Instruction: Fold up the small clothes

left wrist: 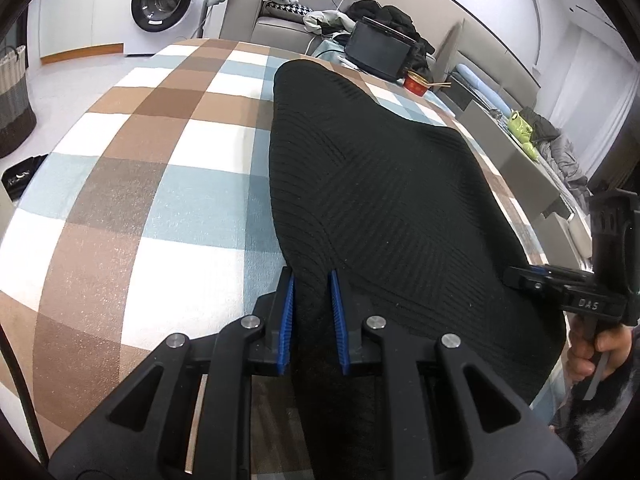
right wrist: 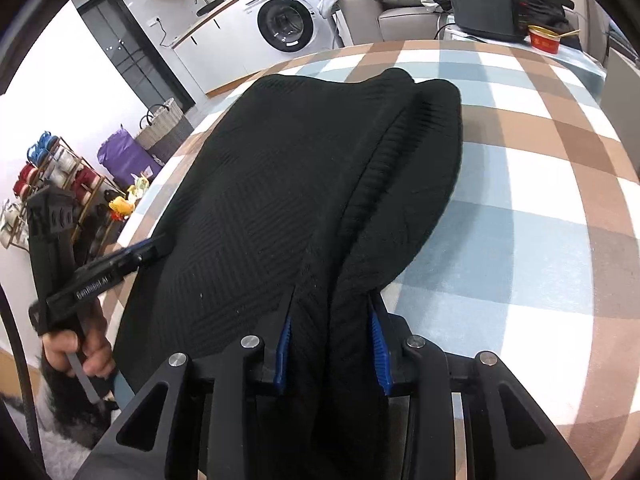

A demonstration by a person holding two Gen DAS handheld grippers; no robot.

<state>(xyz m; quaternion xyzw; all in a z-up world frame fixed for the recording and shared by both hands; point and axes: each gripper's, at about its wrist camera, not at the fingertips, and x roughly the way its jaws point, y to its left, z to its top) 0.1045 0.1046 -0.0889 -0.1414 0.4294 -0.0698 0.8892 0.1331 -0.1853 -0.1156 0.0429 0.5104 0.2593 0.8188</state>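
A black ribbed knit garment [left wrist: 380, 200] lies spread on the checked tablecloth [left wrist: 160, 160], its right side folded over in a thick roll [right wrist: 420, 168]. My left gripper [left wrist: 312, 284] is shut on the garment's near left edge, with cloth pinched between the blue pads. My right gripper [right wrist: 331, 316] is shut on the bunched near right edge, its jaws held wider by thicker cloth. Each wrist view shows the other gripper: the right one [left wrist: 514, 276] held by a hand [left wrist: 592, 348], the left one [right wrist: 158, 246] at the garment's left border.
At the table's far end stand a black box [left wrist: 378, 50] and a red bowl [left wrist: 416, 82]. Beyond are a grey sofa [right wrist: 404, 20] with clothes, a washing machine [left wrist: 164, 0], a wicker basket [left wrist: 12, 92] and a rack of spools [right wrist: 52, 172].
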